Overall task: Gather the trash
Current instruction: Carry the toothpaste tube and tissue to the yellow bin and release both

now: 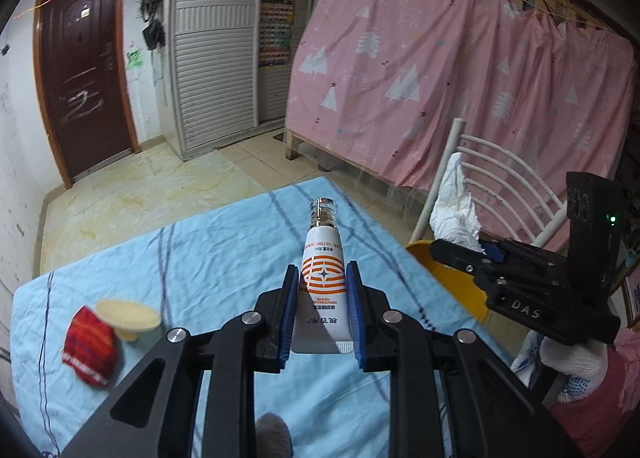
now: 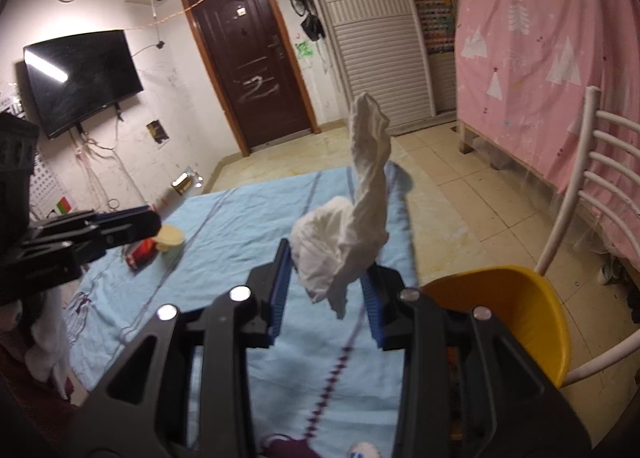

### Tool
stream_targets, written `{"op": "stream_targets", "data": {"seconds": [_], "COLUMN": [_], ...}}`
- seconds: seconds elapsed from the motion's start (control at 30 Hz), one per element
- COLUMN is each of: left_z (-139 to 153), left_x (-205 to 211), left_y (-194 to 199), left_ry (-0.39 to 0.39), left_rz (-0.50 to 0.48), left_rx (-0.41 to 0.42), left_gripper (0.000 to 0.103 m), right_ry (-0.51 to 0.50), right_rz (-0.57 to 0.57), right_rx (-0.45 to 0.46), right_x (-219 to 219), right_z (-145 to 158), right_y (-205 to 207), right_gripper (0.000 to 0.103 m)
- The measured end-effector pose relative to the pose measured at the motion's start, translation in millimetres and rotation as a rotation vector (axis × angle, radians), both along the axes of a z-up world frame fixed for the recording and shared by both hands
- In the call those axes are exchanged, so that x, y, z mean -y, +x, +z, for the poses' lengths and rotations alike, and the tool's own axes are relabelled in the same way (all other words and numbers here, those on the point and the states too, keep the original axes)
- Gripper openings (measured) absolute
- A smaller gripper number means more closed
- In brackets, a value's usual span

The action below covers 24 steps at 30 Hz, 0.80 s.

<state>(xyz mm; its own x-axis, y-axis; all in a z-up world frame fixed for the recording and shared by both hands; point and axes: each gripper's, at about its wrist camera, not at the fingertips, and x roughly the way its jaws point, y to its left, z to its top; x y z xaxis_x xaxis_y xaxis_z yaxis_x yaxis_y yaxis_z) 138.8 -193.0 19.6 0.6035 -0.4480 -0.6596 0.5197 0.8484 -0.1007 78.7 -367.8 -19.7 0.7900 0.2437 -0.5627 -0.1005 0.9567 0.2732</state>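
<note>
White orange-striped tube [image 1: 322,286] upright; crumpled white tissue [image 2: 348,234] aloft.

Both grippers, left [image 1: 322,310] and right [image 2: 326,290], are black, blue-padded, silver-bolted; "DAS" marks the right's side

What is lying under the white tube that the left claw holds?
Under the white tube lies the light blue cloth with dark stripes. The part of the cloth directly beneath the tube and the left claw is covered from view.
</note>
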Motion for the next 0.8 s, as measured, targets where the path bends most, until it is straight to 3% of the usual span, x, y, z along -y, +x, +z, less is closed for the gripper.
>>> {"op": "stream_targets", "data": {"seconds": [0.17, 0.53, 0.6, 0.63, 0.8], "left_z": [-0.5, -9.4, -12.2, -14.2, -28.2], "left_x": [45.0, 121.2, 132.4, 139.2, 173.2], "left_y": [-2.0, 1.1, 3.0, 4.0, 7.7], "left_ry": [0.024, 0.044, 0.045, 0.045, 0.056], "left_rz": [-0.080, -0.174, -0.187, -0.197, -0.241], "left_rx": [0.019, 0.001, -0.011, -0.021, -0.063], "left_gripper": [0.014, 0.014, 0.014, 0.014, 0.014], "right_ry": [0.001, 0.012, 0.027, 0.049, 0.130], "right_rz": [-0.050, -0.160, -0.199, -0.219, -0.280], "right_rx": [-0.017, -0.072, -0.112, -0.126, -0.123], "right_x": [28.0, 78.8, 93.4, 101.2, 131.5], "right_z": [-8.9, -43.3, -60.2, -67.7, -79.5], "right_y": [-3.4, 2.7, 7.4, 7.5, -1.1], "right_gripper": [0.040, 0.040, 0.045, 0.052, 0.061]}}
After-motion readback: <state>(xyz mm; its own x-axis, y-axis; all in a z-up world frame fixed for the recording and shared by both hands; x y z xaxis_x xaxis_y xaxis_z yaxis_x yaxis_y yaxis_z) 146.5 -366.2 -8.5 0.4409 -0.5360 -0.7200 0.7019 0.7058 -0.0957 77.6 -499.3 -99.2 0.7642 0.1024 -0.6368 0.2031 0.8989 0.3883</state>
